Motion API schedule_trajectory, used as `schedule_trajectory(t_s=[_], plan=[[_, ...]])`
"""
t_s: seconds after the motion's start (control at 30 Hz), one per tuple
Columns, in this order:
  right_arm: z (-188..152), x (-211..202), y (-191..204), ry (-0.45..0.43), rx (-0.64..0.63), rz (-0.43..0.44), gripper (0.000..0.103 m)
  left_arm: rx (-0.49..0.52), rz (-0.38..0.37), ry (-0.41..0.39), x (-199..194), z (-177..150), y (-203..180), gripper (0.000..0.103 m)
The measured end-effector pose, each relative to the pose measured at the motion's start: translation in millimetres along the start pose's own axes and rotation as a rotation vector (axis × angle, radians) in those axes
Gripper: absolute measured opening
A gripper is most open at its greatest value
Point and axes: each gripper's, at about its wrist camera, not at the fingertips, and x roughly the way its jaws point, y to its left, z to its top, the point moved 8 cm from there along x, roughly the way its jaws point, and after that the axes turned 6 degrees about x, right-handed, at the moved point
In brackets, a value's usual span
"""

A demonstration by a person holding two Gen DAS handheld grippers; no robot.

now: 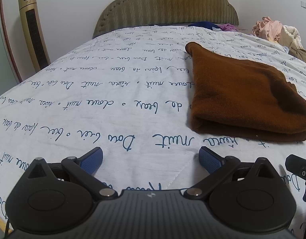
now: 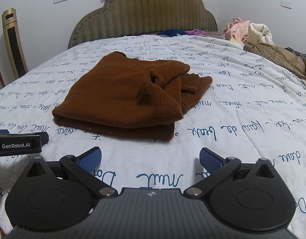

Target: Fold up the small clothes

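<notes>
A brown knit garment (image 2: 125,97) lies folded in layers on the white bedspread with blue script (image 2: 232,119). It also shows in the left wrist view (image 1: 242,93), ahead and to the right. My left gripper (image 1: 151,159) is open and empty, low over the bedspread, short of the garment's near left corner. My right gripper (image 2: 151,159) is open and empty, just in front of the garment's near folded edge. The left gripper's body (image 2: 17,143) shows at the left edge of the right wrist view.
A padded olive headboard (image 2: 143,14) stands at the far end. A heap of pink, cream and tan clothes (image 2: 258,37) lies at the back right. Blue and purple clothes (image 2: 180,32) lie by the headboard. A gold tower fan (image 1: 33,31) stands left of the bed.
</notes>
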Motion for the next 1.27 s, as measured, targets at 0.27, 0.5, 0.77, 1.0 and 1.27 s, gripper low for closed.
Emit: schedule_trajectory(t_s=[0.27, 0.5, 0.77, 1.0, 1.27], plan=[[0.6, -2.3, 3.2, -0.004, -0.008, 0.006, 0.103, 0.0, 0.0, -0.002, -0.8, 1.2, 0.6, 0.103], [0.5, -3.0, 5.7, -0.004, -0.012, 0.011, 0.103, 0.001, 0.003, -0.006, -2.2, 2.7, 1.1, 0.103], [0.8, -3.8, 7.1, -0.006, -0.016, 0.014, 0.103, 0.002, 0.003, -0.008, -3.2, 2.7, 1.1, 0.103], [1.0, -4.7, 7.4, -0.006, -0.016, 0.014, 0.103, 0.009, 0.004, -0.018, -5.7, 4.1, 0.3, 0.103], [1.2, -8.2, 7.4, -0.008, -0.015, 0.023, 0.103, 0.026, 0.002, -0.027, -8.3, 6.1, -2.8, 0.103]])
